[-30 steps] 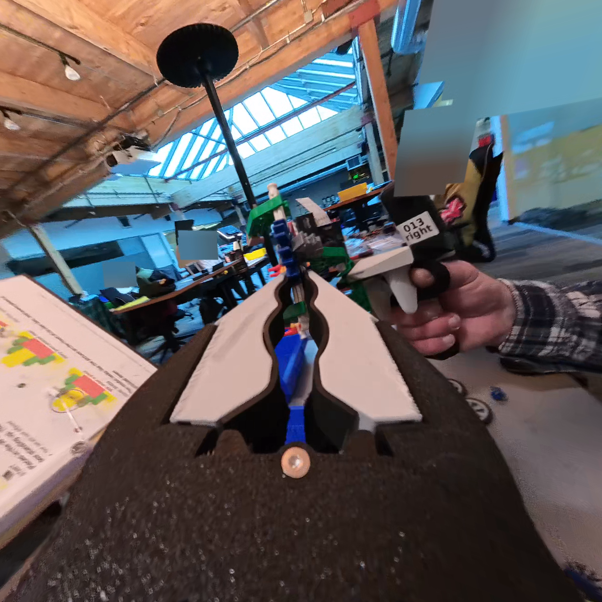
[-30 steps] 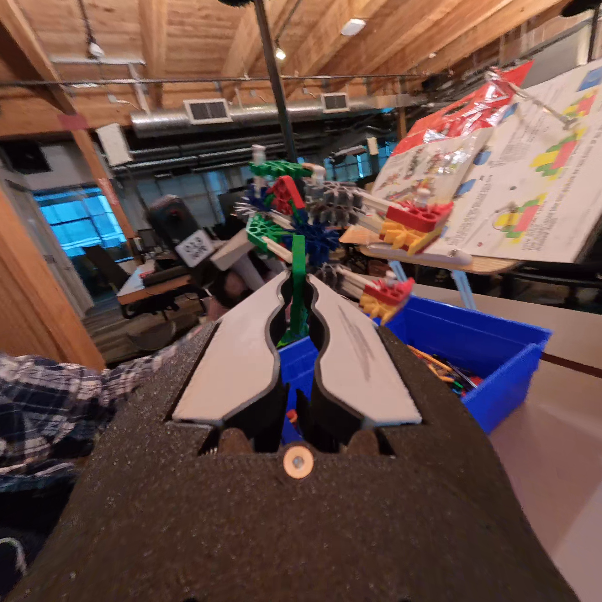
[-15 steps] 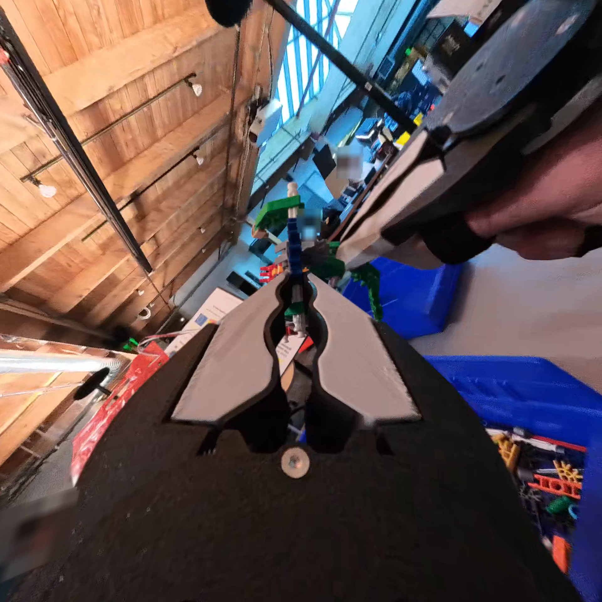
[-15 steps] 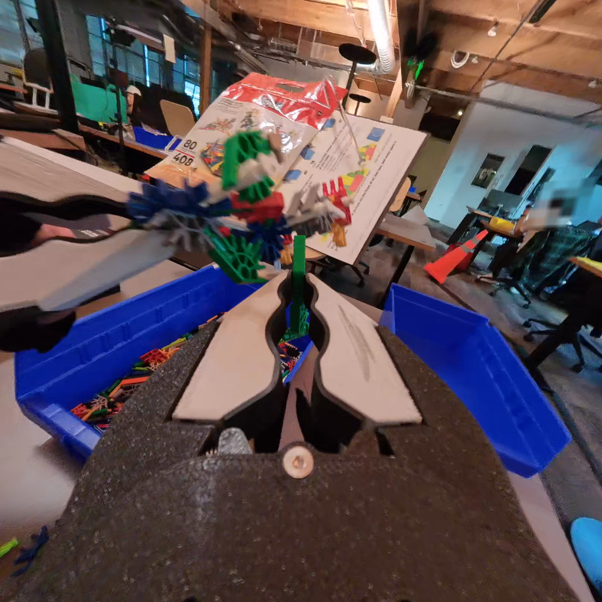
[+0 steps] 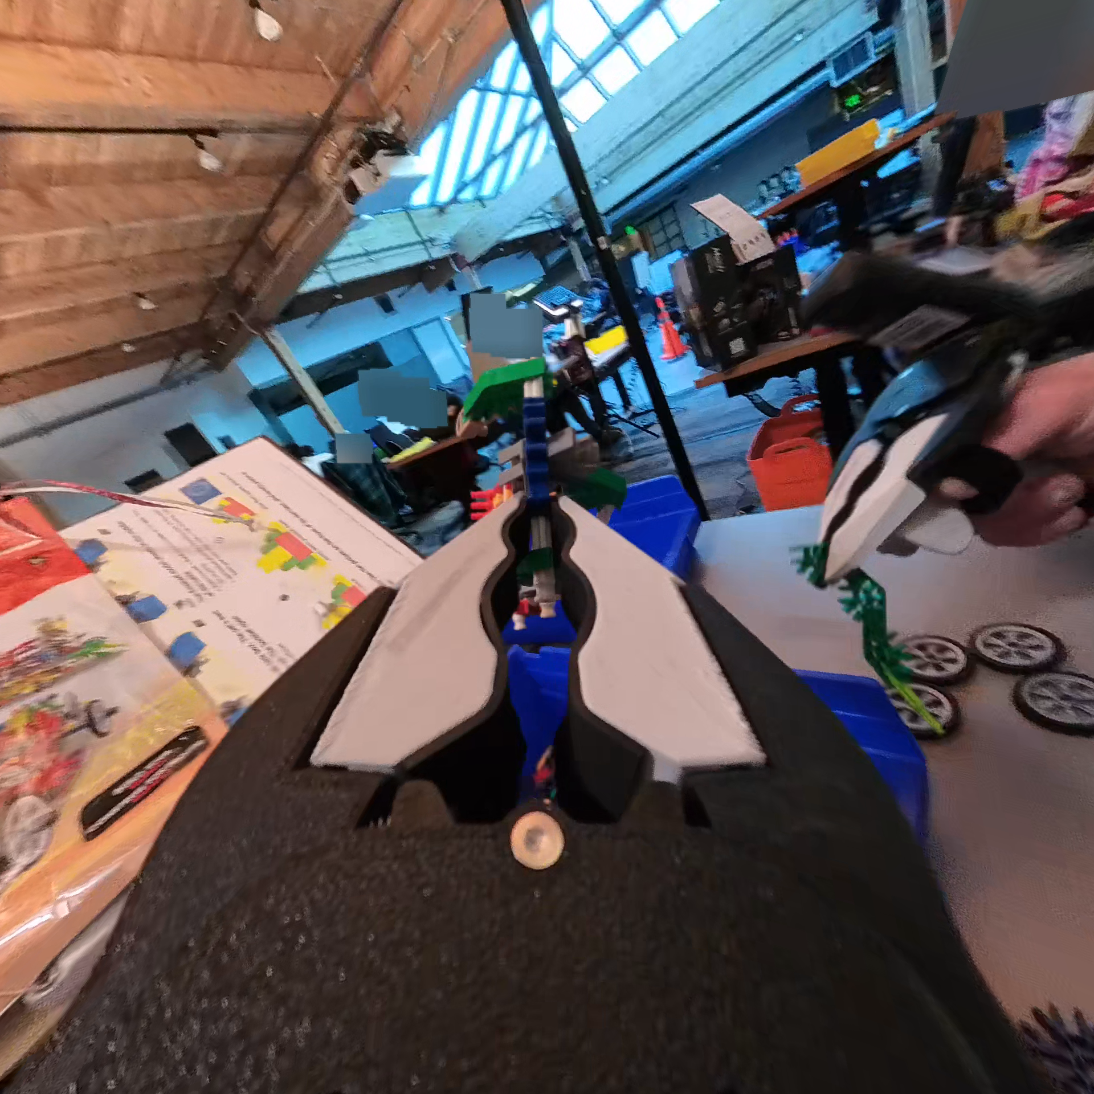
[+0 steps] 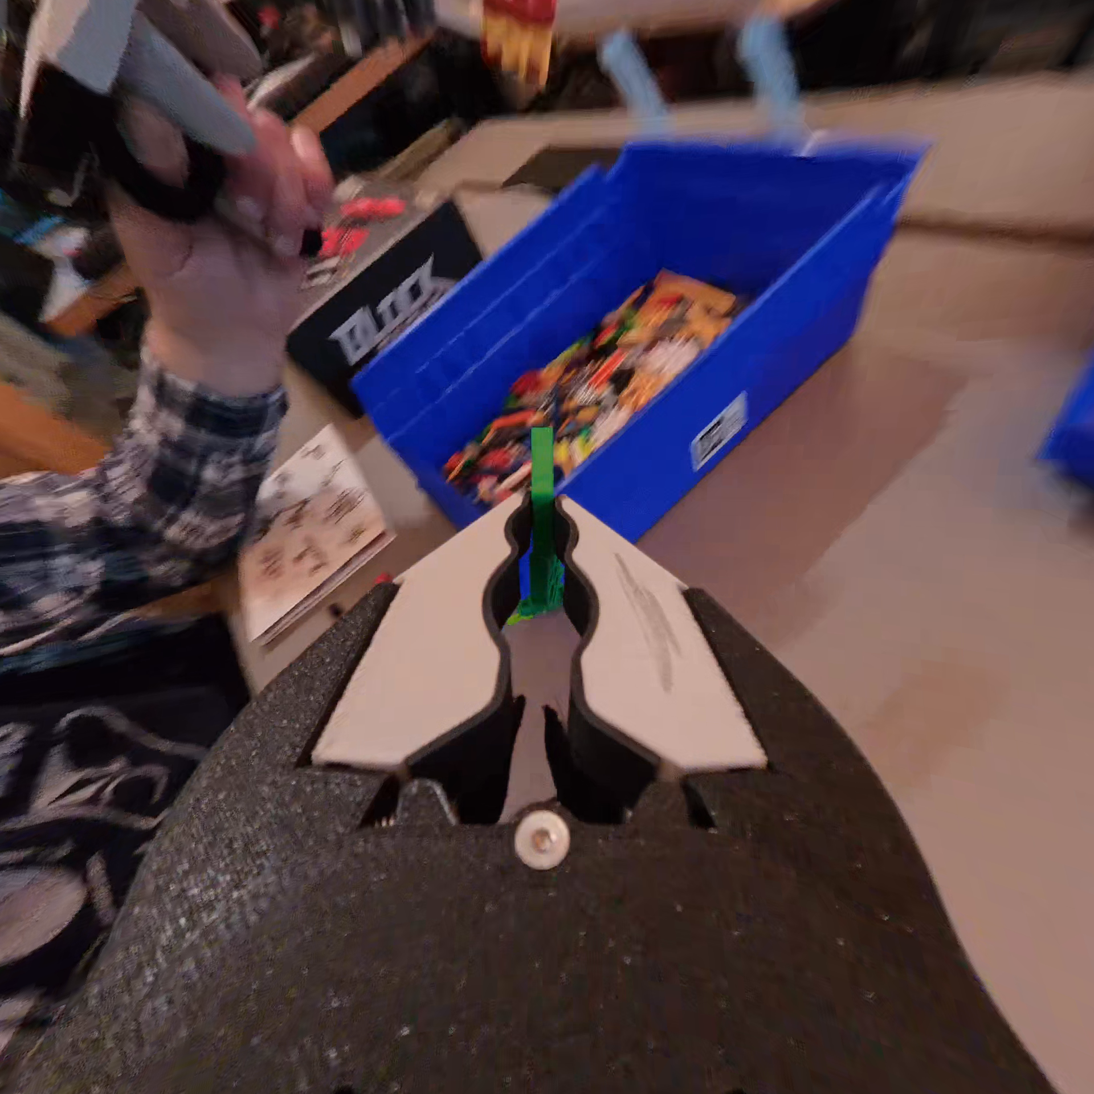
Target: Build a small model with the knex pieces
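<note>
We count two grippers. The left gripper [image 5: 537, 509] is clamped on a toy assembly [image 5: 536, 450] of blue, green, grey and red construction pieces, raised above the bench [image 5: 1006, 799]. The right gripper [image 6: 541, 503] is clamped on a single green piece [image 6: 541, 467]; in the left wrist view this piece [image 5: 870, 621] hangs from its fingertips over the bench.

We see four small wheels [image 5: 1015, 645] lying close together on the bench just beside the dangling green piece. One blue bin [image 6: 769, 266] filled with mixed coloured parts sits ahead of the right gripper, and a second blue bin [image 6: 1071, 426] shows only at the right edge of that view. One open booklet [image 6: 308, 527] lies on the bench near the plaid sleeve [image 6: 177, 473], and one instruction sheet [image 5: 237, 562] stands at the left.

Half a second ago the two grippers were close, the green piece right by the assembly; now they are well apart, and the green piece is free of it.
</note>
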`<action>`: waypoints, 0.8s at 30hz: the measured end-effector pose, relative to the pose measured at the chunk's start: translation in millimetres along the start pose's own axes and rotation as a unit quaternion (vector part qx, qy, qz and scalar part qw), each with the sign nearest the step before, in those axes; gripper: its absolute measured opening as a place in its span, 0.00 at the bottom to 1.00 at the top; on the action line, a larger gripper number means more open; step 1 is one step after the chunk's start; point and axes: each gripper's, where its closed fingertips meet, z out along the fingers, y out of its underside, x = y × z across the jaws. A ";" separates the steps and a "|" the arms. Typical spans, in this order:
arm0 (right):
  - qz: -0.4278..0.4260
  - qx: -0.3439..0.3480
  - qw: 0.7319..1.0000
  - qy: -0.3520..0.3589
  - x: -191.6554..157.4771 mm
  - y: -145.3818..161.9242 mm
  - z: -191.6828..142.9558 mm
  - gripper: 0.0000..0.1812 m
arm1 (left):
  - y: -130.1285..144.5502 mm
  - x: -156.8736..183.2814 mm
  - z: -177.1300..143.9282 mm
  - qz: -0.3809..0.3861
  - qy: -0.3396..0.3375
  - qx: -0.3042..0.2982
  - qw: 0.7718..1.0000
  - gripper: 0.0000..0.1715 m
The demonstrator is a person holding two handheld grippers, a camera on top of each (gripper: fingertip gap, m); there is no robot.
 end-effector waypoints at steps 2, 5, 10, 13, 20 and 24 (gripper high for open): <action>0.037 -0.048 0.998 -0.022 8.8 28.8 14.3 0.03 | 6.1 10.0 2.4 -0.016 0.040 -0.004 0.999 0.02; 0.037 -0.119 0.992 -0.029 14.3 66.9 32.4 0.03 | 10.6 16.5 4.2 -0.044 0.066 0.006 0.997 0.02; 0.042 -0.138 0.989 -0.007 26.3 76.7 45.9 0.25 | 12.1 18.5 2.9 -0.106 0.105 0.035 0.988 0.02; -0.013 -0.117 0.992 0.045 32.9 59.1 37.5 0.25 | 13.2 16.4 0.0 -0.134 0.121 0.050 0.982 0.02; -0.337 0.094 0.923 0.157 -52.7 -69.4 0.5 0.16 | 17.2 17.3 8.1 -0.155 0.107 0.015 0.982 0.02; -0.469 0.127 0.838 0.248 -83.2 -107.0 11.0 0.16 | 14.0 30.1 12.1 -0.167 0.121 0.000 0.979 0.02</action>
